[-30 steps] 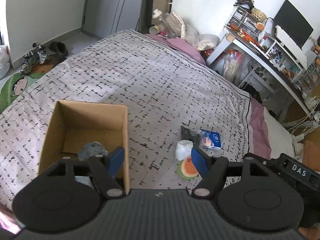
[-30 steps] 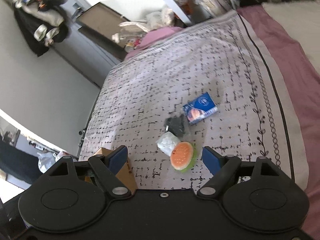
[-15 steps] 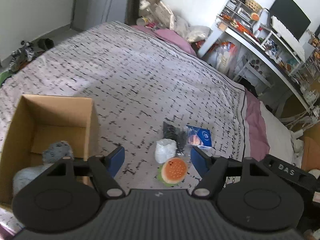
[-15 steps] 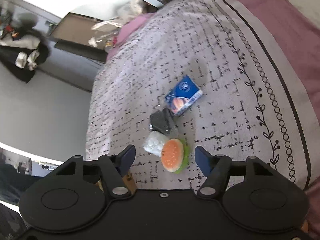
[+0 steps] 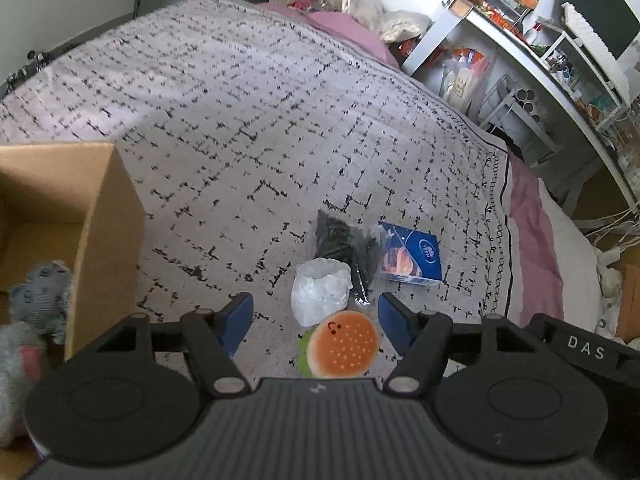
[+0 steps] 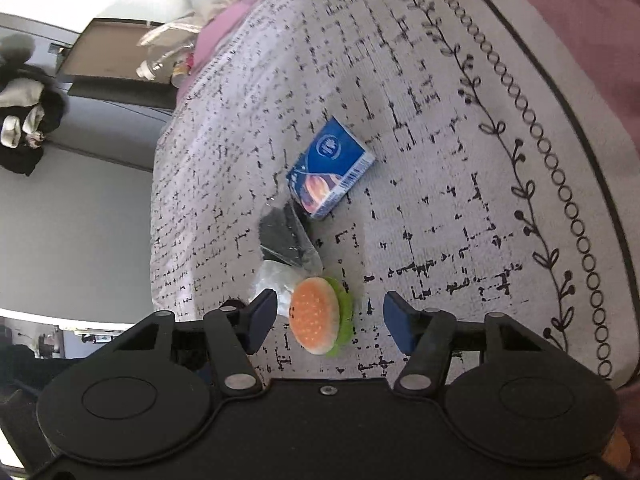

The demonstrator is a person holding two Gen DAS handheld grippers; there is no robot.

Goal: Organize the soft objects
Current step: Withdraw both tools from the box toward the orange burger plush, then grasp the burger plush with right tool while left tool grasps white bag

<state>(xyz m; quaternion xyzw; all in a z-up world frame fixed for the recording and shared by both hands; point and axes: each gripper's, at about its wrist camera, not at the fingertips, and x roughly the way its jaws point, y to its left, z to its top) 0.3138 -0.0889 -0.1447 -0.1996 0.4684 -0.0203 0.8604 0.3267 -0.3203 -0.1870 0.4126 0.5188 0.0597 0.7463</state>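
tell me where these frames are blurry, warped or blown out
Left wrist view: fisheye bends the desk edge; the grey plush in the cardboard box is smeared; the burger toy is sharp. Right wrist view: upper-left wall blown out; bedspread border curves.

The cardboard box (image 5: pixel 100 240) is cut off by the left edge of the left wrist view, and the grey plush toy (image 5: pixel 38 304) inside it is blurred and partly out of frame. The burger toy (image 5: pixel 342 350) has its lower edge hidden behind the left tool's body. Items on the far desk (image 5: pixel 532 52) are too small to identify.
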